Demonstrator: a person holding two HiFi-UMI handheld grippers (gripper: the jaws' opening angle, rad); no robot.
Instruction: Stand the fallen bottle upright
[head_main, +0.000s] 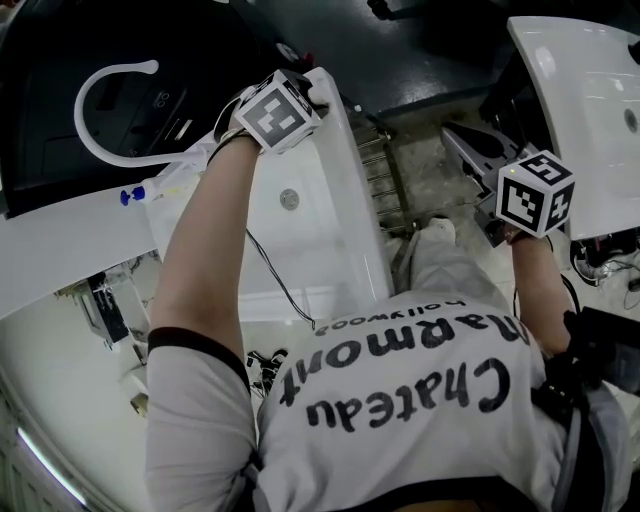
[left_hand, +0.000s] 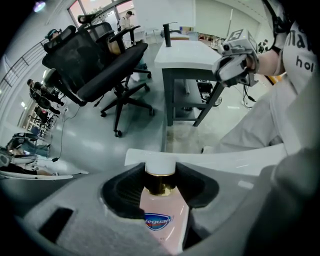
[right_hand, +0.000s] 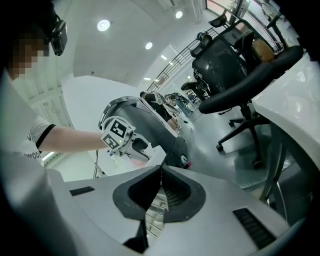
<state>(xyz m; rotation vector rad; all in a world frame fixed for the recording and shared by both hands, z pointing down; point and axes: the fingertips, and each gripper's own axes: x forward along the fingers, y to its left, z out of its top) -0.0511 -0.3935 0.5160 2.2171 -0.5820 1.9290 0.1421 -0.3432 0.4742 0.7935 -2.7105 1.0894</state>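
Observation:
In the left gripper view a pale pink soap bottle (left_hand: 163, 216) with a blue label, gold collar and white pump head (left_hand: 160, 164) sits between my left gripper's (left_hand: 161, 186) jaws, which are shut on its shoulders. The pump points away from the camera, over a white basin rim (left_hand: 235, 162). In the head view only the left gripper's marker cube (head_main: 275, 110) shows, over the white basin (head_main: 320, 250); the bottle is hidden under it. My right gripper (right_hand: 161, 172) is shut and empty, held in the air to the right, its marker cube (head_main: 535, 192) off the basin.
The basin has a round drain (head_main: 289, 199). A second white sink (head_main: 590, 100) is at the upper right, with a floor grate (head_main: 380, 175) between them. A black office chair (left_hand: 100, 65) and a white table (left_hand: 185, 52) stand beyond. A small blue-capped item (head_main: 132, 195) lies left of the basin.

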